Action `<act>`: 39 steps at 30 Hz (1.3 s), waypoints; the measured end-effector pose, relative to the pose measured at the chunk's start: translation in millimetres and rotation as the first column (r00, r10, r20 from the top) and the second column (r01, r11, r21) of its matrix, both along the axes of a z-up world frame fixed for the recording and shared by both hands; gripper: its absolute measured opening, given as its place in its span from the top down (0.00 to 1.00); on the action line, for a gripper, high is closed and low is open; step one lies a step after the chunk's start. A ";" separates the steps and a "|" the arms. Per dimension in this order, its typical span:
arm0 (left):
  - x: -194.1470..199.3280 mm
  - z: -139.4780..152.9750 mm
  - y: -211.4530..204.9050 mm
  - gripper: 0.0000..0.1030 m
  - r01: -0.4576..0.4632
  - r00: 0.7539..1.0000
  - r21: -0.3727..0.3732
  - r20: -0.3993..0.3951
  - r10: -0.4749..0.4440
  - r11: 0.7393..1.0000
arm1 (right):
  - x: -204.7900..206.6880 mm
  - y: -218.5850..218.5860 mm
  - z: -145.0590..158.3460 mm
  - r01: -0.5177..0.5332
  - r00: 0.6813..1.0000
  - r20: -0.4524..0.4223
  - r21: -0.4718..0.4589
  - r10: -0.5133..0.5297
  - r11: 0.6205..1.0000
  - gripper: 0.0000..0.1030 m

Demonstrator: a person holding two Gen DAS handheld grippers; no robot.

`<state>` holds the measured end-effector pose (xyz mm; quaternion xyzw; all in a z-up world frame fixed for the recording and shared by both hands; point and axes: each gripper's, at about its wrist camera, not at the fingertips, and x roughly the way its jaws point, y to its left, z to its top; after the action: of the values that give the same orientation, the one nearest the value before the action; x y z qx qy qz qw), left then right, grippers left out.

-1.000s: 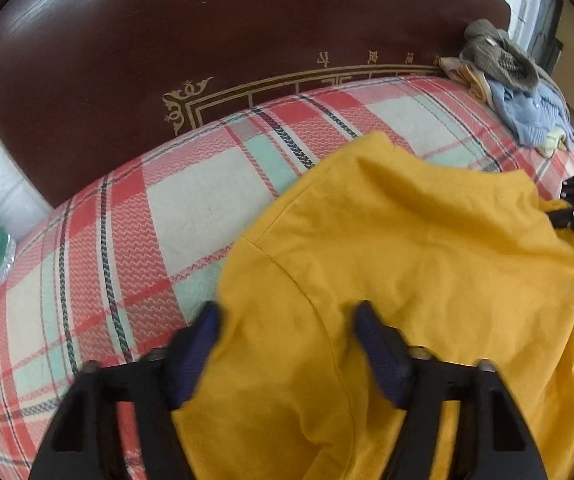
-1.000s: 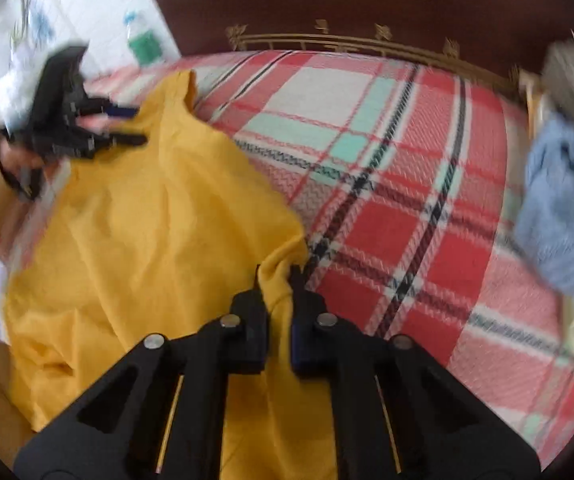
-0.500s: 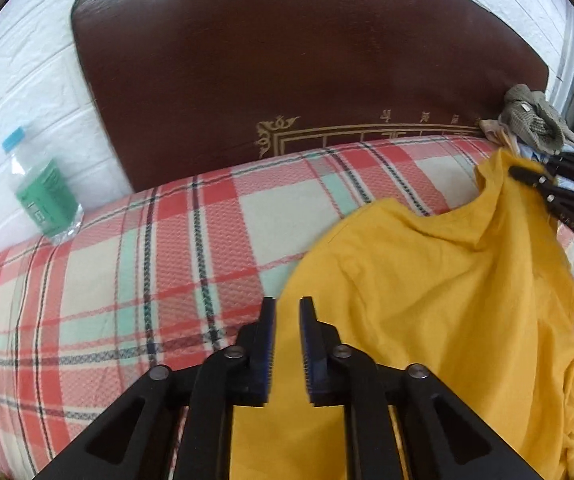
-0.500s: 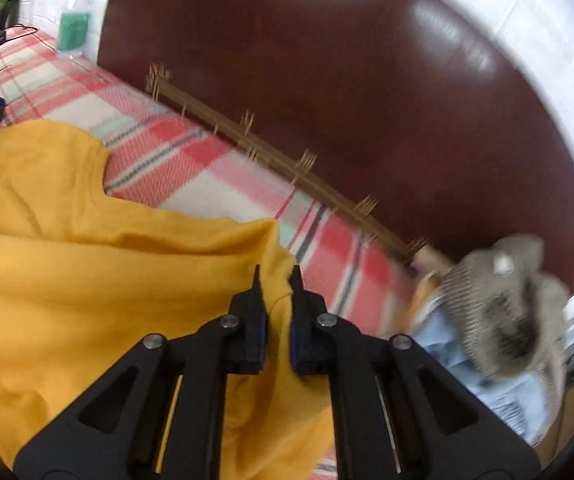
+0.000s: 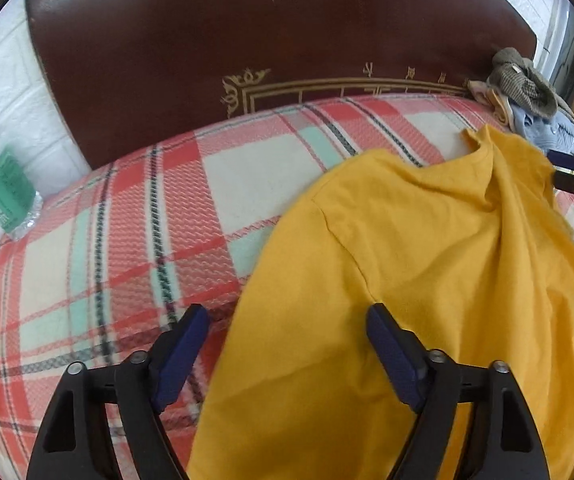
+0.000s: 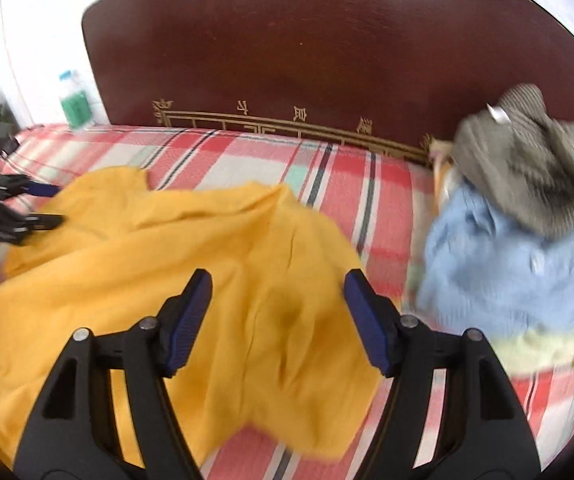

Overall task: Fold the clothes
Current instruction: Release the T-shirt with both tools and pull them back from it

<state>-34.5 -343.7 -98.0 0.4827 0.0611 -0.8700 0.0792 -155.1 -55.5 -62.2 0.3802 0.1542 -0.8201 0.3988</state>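
Left wrist view: the left gripper (image 5: 287, 354) stands released, its blue pads well apart, having just been opening. The near-left edge of the yellow shirt (image 5: 427, 260) runs between the jaws, but neither pad presses on it, so nothing is held. The left pad sits over the plaid blanket (image 5: 127, 240), the right pad over yellow cloth. In the right wrist view the right gripper (image 6: 277, 320) is likewise let go, its jaws having just spread, with the shirt lying loose and rumpled under the gap.

The shirt rests on the blanket, spread from near the person toward the headboard (image 5: 247, 40). Its collar end points away toward the far right — a seam curves up from near the left gripper to that far corner. So the garment's long axis seems to run away from both grippers, slanting right.

What the next grab turns on, I judge: the cloth lies directly below and ahead of each claw, the left hand nearer the straight side edge, the right hand nearer the bunched side next to the pile of other clothes (image 6: 527, 220). That grey and blue heap sits just beside the shirt's right edge.

Farther off, a green-labelled bottle (image 5: 3, 196) stands by the white wall.
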 end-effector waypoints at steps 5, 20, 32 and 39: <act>6.7 18.6 2.3 0.97 -0.064 0.997 -0.050 -0.045 0.062 0.997 | 25.5 39.2 -3.4 0.022 0.999 0.036 -0.045 -0.020 0.999 0.26; 34.2 20.8 -38.2 0.47 -0.356 0.934 -0.048 -0.054 0.353 0.933 | 47.6 100.1 -36.1 0.158 0.968 0.214 -0.126 -0.129 0.979 0.26; 168.1 42.8 56.7 0.22 -0.133 0.967 0.160 -0.196 0.164 0.978 | 139.7 110.2 -31.4 -0.106 0.923 0.333 -0.261 0.192 0.960 0.22; 236.4 21.6 91.6 0.21 -0.139 0.954 0.315 -0.210 0.212 0.939 | 181.9 95.8 -44.4 -0.185 0.902 0.341 -0.246 0.264 0.951 0.22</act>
<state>201.9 -252.1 -76.4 0.3724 0.2434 -0.8924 0.0756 26.8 40.3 -106.6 0.4637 0.0328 -0.6936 0.5503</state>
